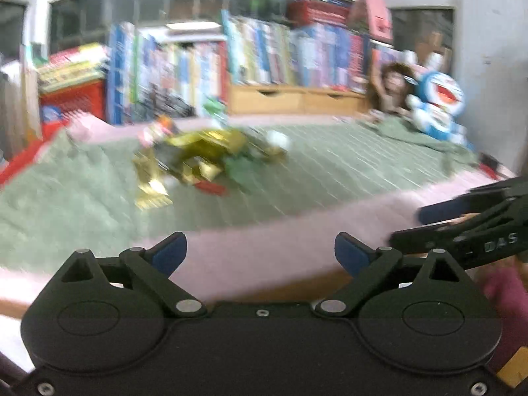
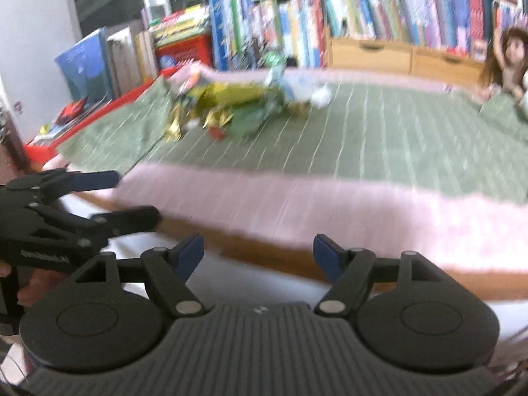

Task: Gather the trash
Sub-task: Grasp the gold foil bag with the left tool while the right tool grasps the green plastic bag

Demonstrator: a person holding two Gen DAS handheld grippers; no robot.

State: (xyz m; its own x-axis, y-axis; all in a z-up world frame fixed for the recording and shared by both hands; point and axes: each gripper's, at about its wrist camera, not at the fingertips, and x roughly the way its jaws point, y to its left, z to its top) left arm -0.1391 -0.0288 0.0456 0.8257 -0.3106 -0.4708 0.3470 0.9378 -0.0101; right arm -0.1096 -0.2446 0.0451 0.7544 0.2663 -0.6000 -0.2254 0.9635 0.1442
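A bed or low platform fills the middle of both views, spread with a green striped blanket [image 1: 330, 171] over a pink fuzzy cover [image 1: 264, 250] whose near edge hangs over a wooden frame. The trash pile [image 1: 198, 158], a heap of gold, yellow and green wrappers with a bit of red and white, lies on the green blanket toward the far left, well apart from both tools. The left gripper [image 1: 260, 254] has its blue-padded jaws spread wide with nothing between them, above the pink edge. The right gripper [image 2: 258, 254] likewise stands with jaws apart and empty; it shows at the right edge of the left wrist view, just beside the left one. Along the far side runs a row of books [image 2: 363, 13] standing upright, some on a wooden drawer unit [image 2: 406, 56], with a red crate [image 2: 184, 52] to the left and windows behind. At the far right sit a doll [image 1: 392, 89] and a blue-and-white plush toy [image 1: 439, 105]. Both pictures are blurred.
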